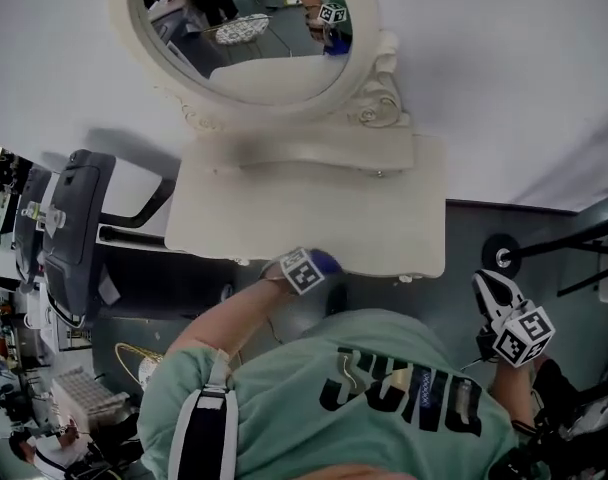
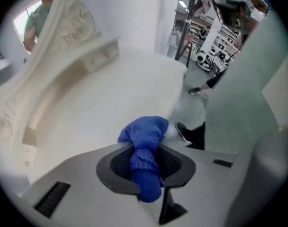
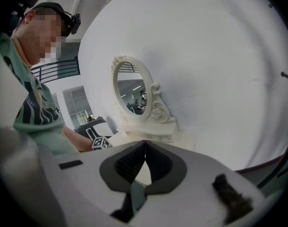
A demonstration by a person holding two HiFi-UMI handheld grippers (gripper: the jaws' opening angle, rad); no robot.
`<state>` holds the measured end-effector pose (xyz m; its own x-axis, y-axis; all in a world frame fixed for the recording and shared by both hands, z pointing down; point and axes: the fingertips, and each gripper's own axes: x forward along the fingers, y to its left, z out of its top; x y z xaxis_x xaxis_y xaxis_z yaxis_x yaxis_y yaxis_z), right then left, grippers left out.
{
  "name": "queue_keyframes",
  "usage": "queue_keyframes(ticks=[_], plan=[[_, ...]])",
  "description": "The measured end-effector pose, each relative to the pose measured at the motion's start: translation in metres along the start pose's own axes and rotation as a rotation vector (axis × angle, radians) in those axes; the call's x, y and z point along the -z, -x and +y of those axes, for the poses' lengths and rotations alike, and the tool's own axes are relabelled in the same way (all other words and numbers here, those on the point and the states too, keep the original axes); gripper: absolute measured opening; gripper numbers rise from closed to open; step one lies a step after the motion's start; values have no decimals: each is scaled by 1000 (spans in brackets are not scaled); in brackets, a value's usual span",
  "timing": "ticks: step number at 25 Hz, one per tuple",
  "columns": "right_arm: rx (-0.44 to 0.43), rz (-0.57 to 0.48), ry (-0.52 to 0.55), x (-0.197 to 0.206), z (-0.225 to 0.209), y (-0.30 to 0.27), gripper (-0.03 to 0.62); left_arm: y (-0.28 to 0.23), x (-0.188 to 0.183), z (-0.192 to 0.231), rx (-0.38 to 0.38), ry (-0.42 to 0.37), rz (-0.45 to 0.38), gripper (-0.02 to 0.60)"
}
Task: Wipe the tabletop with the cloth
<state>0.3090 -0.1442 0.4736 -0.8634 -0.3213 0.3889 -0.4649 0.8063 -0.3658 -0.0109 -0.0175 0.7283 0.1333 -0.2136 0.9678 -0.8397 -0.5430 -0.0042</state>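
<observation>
A plain white wall fills the space behind everything. Against it stands a cream table with a carved back rail, its top bare and pale. On the rear of that table sits an oval mirror in an ornate cream frame with scrolls at its foot; its glass reflects a marker cube and a spot of blue.

The person in a green printed shirt stands at the table's front edge, one forearm reaching forward to it.

The left gripper is at the table's near edge, roughly at the middle of its width. Its jaws are clamped on a blue cloth. The cloth is bunched into a lump that bulges out past the jaw tips over the pale tabletop, with a tail of it hanging back between the dark pads. I cannot tell whether the lump is pressed on the surface or just above it.

The right gripper is held well off to the right of the table, beside the person and over the dark floor. Its jaws are closed tip to tip with nothing between them.
</observation>
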Motion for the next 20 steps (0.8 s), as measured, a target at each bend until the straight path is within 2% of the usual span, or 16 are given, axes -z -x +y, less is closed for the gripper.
queue_keyframes(ticks=[1, 3, 5, 8, 12, 16, 20], plan=[[12, 4, -8, 3, -1, 1, 12, 5, -34, 27, -41, 0, -52, 100], [29, 16, -11, 7, 1, 0, 12, 5, -91, 78, -113, 2, -103, 100], [53, 32, -11, 10, 1, 2, 12, -11, -135, 120, -168, -7, -114, 100], [104, 55, -15, 14, -2, 9, 12, -42, -173, 159, -233, -32, -94, 100], [159, 84, -25, 16, -7, 20, 12, -71, -187, 172, -257, -18, -81, 101], [163, 97, -23, 16, -12, 28, 12, -75, -190, 170, -264, -30, -66, 100], [119, 80, -5, 13, -11, 35, 12, -68, -164, 126, -208, -62, -7, 98]])
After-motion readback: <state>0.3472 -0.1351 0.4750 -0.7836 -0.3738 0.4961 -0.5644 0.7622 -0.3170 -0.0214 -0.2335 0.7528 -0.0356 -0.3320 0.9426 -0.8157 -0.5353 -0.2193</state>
